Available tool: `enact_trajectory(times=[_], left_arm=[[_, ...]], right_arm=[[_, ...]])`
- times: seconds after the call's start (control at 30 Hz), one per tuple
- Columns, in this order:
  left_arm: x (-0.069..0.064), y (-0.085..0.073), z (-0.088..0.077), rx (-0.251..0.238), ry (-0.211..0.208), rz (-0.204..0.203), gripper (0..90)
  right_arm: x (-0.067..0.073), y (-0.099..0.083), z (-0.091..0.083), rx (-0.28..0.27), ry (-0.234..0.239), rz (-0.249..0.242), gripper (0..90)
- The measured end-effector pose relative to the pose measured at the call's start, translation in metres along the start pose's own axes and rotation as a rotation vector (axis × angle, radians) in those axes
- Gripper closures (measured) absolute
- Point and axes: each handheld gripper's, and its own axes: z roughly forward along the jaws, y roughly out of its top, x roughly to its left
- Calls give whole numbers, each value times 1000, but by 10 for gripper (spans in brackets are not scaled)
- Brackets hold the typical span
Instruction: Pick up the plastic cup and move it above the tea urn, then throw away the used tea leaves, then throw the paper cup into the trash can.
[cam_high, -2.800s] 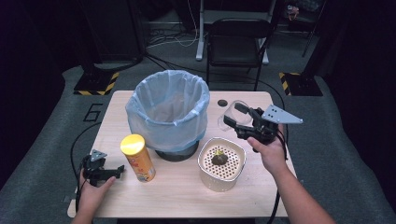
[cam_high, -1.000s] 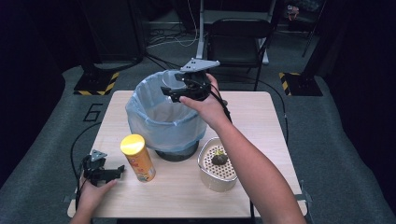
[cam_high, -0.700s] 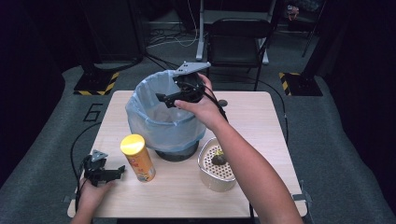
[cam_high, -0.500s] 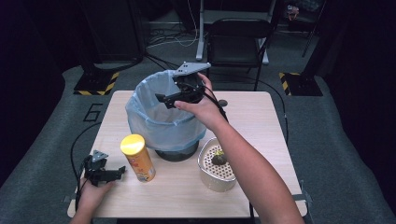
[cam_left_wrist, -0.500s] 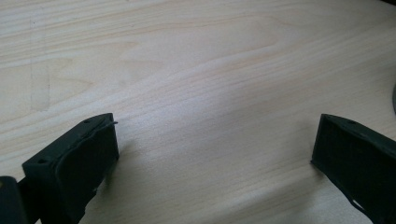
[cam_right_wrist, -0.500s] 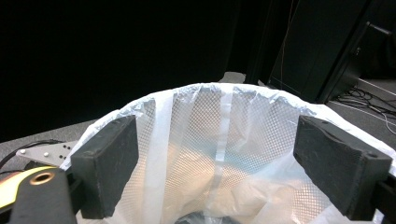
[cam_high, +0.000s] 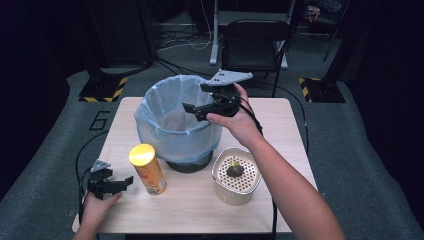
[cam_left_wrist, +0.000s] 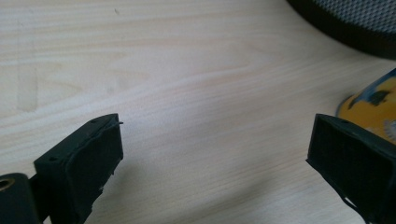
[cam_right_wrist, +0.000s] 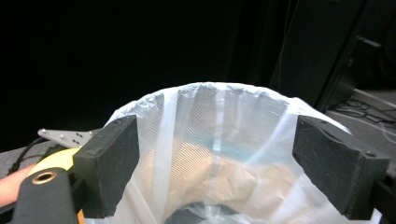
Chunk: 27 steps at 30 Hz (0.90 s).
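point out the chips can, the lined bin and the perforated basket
chips can (cam_high: 146, 169): high view, on its side wall.
lined bin (cam_high: 150, 131): high view, on the bag over its outer wall.
perforated basket (cam_high: 231, 194): high view, on its front wall.

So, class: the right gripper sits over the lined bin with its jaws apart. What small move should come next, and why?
Probably draw the right gripper back from the bin toward the perforated basket: its jaws have just opened, nothing is between them, and an item lies there.
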Motion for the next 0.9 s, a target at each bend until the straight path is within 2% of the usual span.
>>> enact_trajectory(times=[0.03,0.07,0.17,0.27,0.3,0.33,0.37,0.43,0.53,0.7,0.8,0.83,0.9], left_arm=[[0,2,-4,-16,-7,11,24],[-1,3,-8,-34,-26,-4,22],[-3,8,-19,-71,-44,9,17],[-8,12,-29,-82,-66,63,2],[-10,12,-31,-78,-75,72,2],[-10,13,-34,-66,-75,104,2],[-11,13,-37,-64,-75,119,2],[-13,14,-42,-68,-80,121,2],[-15,17,-48,-94,-104,103,2],[-19,20,-55,-122,-136,86,2],[-24,21,-60,-119,-156,99,2],[-26,22,-60,-135,-163,94,2],[-29,26,-63,-111,-176,107,2]], right_arm=[[-2,-2,-7,-10,-5,-4,145],[-3,-4,-13,-14,-8,-2,145],[-7,-11,-29,-17,-38,4,146],[-12,-22,-46,-12,-84,0,146],[-13,-26,-51,-8,-95,3,146],[-14,-30,-55,-6,-109,-6,146],[-15,-34,-59,-3,-117,-7,145],[-18,-42,-67,0,-127,-15,145],[-22,-53,-78,-6,-138,-4,146],[-29,-74,-92,7,-188,9,156],[-33,-87,-99,30,-225,8,160],[-34,-91,-102,35,-233,12,167],[-38,-101,-106,56,-251,9,169]])
